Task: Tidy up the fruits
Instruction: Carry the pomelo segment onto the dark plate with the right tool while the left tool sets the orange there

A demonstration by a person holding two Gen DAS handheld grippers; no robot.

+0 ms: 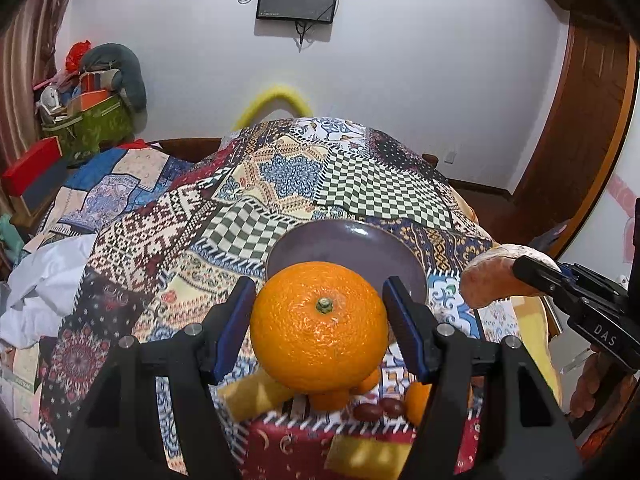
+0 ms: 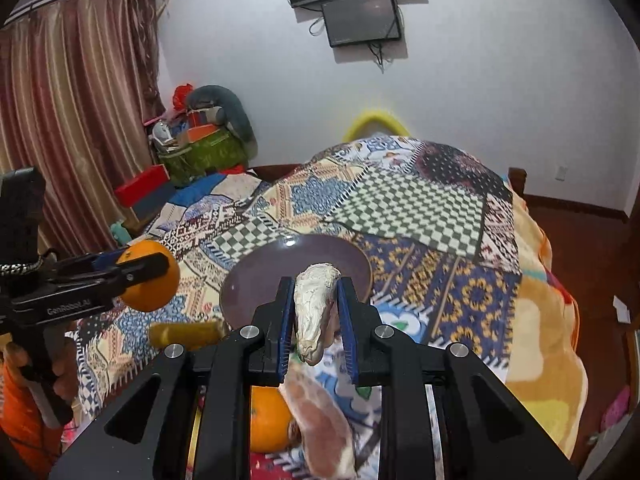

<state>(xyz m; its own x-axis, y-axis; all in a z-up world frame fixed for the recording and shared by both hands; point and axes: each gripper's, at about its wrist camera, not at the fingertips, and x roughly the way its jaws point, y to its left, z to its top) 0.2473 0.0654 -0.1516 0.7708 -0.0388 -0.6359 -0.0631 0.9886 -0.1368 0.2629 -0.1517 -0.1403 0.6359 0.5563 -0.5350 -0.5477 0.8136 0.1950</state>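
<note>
While loose fruit lies nearest on the patchwork cloth (image 1: 168, 216), the left gripper (image 1: 320, 312) is clamped on an orange (image 1: 319, 326) and the right gripper (image 2: 316, 312) on a pale, elongated fruit (image 2: 314, 312). Both look mid-carry; next, lowering them onto the empty purple plate (image 2: 260, 284) just beyond.

light: even indoor, soft | glare: plate (image 2: 296, 276) highlight | edges: fisheye-bent, dark corners

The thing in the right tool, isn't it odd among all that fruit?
Yes. The right tool grips a pale, rough, shell-like piece, no fruit I can name. The left tool holds a plain orange; the purple plate is bare.
</note>
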